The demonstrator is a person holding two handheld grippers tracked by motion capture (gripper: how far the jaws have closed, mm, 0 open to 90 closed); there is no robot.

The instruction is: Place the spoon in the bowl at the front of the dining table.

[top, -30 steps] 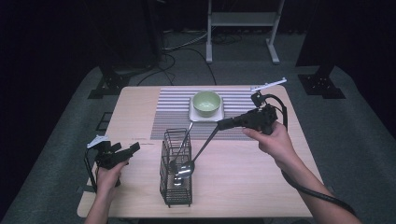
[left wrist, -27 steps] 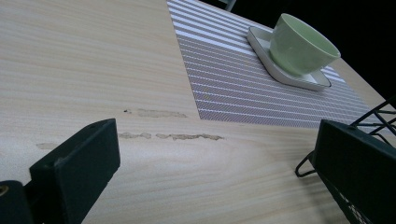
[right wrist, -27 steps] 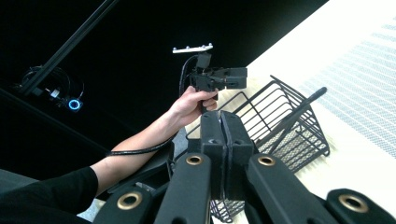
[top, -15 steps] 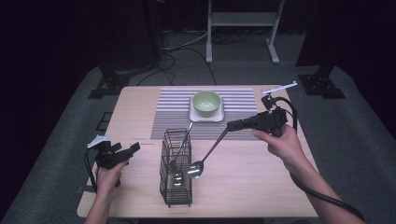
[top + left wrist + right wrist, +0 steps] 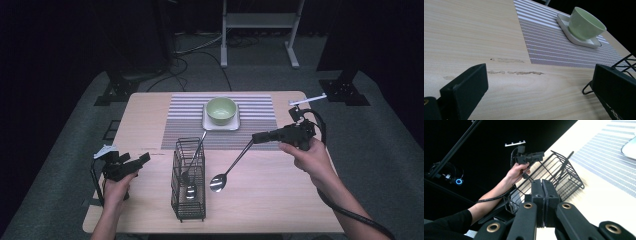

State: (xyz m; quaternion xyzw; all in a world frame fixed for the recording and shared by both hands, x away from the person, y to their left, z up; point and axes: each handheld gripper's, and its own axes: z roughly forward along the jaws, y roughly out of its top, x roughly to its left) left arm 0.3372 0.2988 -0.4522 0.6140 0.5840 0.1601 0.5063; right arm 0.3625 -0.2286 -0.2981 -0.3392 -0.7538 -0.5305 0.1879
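In the high view the right tool (image 5: 256,137) is clenched on the handle end of a spoon (image 5: 231,167), over the worktop (image 5: 280,200) just past the mat's near edge, toward the right edge. The spoon's long axis runs on a slant: handle up and toward the far right, bowl down and toward the near left, the bowl low by the worktop in its middle; whether it touches I cannot tell. Just to the bowl's left stands a wire caddy (image 5: 188,180) with another spoon (image 5: 194,165) in it, leaning handle-up toward the far edge. A striped mat (image 5: 185,125) lies along the far edge, carrying a green bowl (image 5: 221,110) on a white dish (image 5: 220,124). The left tool (image 5: 142,160) hovers near the left edge, pointing toward the caddy.

In the left gripper view the left tool (image 5: 539,85) is released, its jaws wide apart with bare worktop (image 5: 474,37) between them. The mat (image 5: 549,45), bowl (image 5: 585,23) and dish (image 5: 579,40) lie beyond; a corner of the caddy (image 5: 624,63) shows at the right.

In the right gripper view the right tool (image 5: 542,192) has its jaws pressed together. Beyond them is the caddy (image 5: 554,175), and farther off the other hand's tool (image 5: 529,157).
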